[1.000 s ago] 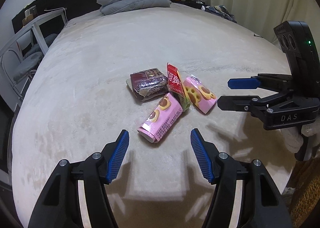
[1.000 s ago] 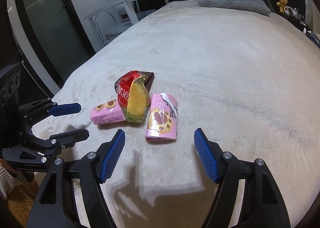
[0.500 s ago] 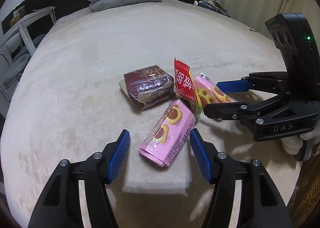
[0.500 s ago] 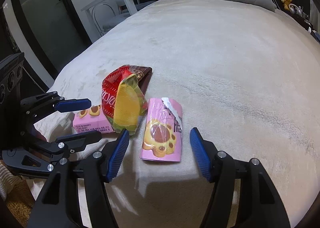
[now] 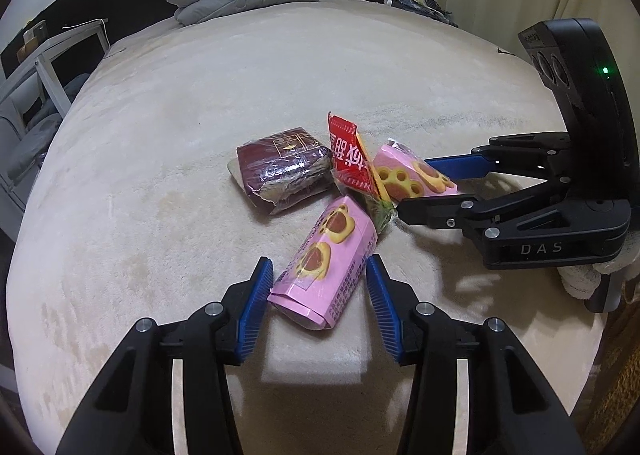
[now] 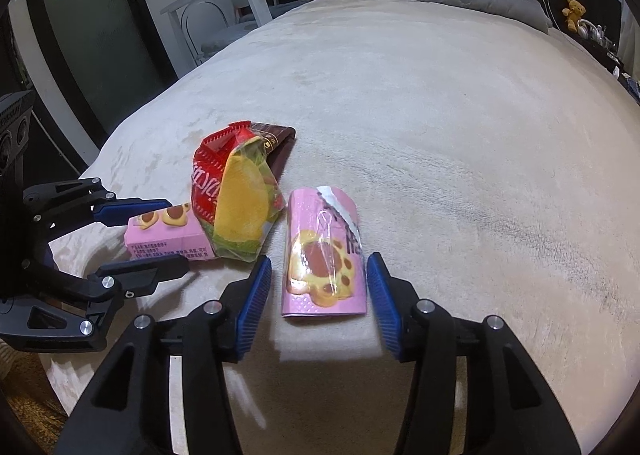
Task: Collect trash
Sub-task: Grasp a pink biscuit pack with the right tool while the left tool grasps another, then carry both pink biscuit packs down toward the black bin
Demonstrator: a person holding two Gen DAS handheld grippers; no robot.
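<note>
Both grippers have dropped in toward the trash pile near the bed's (image 5: 200, 103) front edge since the earlier frames, each now straddling a pink box. Left gripper (image 5: 318, 297): jaws closed in from wide to a clench on the near pink cookie box (image 5: 324, 267), the pads look to be touching its 2 long sides, so that box reads as grasped & ready to lift. Right gripper (image 6: 319, 291): jaws have just been closing w/ the torn-top pink box (image 6: 324, 255) between them, but slim gaps show at both pads, so not yet gripping; it prob needs a bit more squeeze. Compared w/ 1 s back, both boxes sit much lower & closer in each wrist view, and the right gripper's fingers, well clear of the pile then, now flank the far box. The red-yellow snack wrapper (image 5: 354, 163) & dark maroon packet (image 5: 284, 169) lie untouched in the pile's middle, away from the bed's corners. Task-wise: 2 pieces abt to come off, 2 left.
</note>
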